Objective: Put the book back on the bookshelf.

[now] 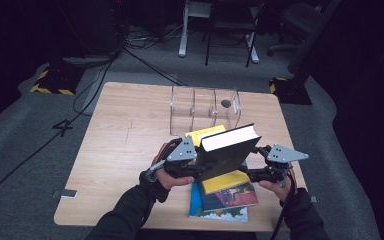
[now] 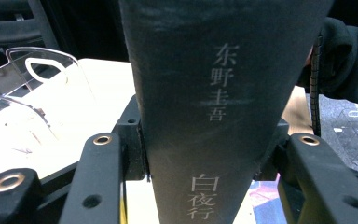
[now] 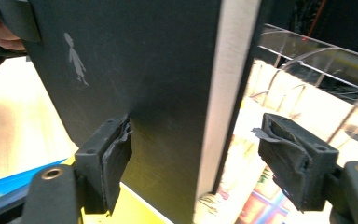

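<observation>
A thick black book (image 1: 227,152) is held up tilted over a stack of books at the table's near edge. My left gripper (image 1: 200,167) grips it from the left. In the left gripper view its spine (image 2: 214,116), printed with pale characters, is pinched between the jaws of that gripper (image 2: 203,144). My right gripper (image 1: 254,167) is at the book's right side. In the right gripper view its jaws (image 3: 200,156) straddle the book's black cover (image 3: 158,93): the left pad (image 3: 114,154) lies against the cover and the right pad (image 3: 286,156) stands clear of the page edge.
Under the black book lies a stack: a yellow book (image 1: 225,181), a colourful one (image 1: 230,197) and a blue one (image 1: 215,212). A clear plastic divider rack (image 1: 205,107) stands behind on the wooden table (image 1: 130,150). Chairs and cables lie on the floor beyond.
</observation>
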Available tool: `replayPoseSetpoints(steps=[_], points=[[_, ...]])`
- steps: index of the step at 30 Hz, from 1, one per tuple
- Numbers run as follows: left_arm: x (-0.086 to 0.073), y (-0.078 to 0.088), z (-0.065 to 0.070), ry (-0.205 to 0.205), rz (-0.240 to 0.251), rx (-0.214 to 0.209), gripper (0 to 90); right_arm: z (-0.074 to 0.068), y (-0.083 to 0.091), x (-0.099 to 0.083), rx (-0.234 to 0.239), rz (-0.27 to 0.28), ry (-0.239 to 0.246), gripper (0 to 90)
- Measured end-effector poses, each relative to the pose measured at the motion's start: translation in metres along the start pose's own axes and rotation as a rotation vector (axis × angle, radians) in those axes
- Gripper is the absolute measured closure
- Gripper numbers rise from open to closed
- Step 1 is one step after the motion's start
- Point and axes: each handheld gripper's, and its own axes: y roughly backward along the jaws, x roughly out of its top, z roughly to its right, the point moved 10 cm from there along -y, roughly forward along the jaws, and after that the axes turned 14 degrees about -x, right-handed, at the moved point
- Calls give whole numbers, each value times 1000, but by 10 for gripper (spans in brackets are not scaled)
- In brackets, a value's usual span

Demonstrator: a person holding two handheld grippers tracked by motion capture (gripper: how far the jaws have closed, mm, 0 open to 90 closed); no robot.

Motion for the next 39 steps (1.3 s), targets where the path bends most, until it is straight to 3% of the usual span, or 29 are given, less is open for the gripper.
replayPoseSetpoints(steps=[3,6,16,29,35,39], points=[[0,0,-2,19,11,5,508,-5,-1,2,13,14,10,343],[4,0,-4,25,34,17,492,-12,-4,4,4,15,32,321],[27,-4,-7,31,99,28,486,-12,-6,3,-5,14,21,324],[43,-8,-9,23,97,37,481,-12,-6,3,-5,10,15,320],[57,-7,-10,36,139,23,457,-12,-6,3,-4,8,16,316],[57,-7,-11,24,115,26,460,-12,-6,3,-5,2,17,314]])
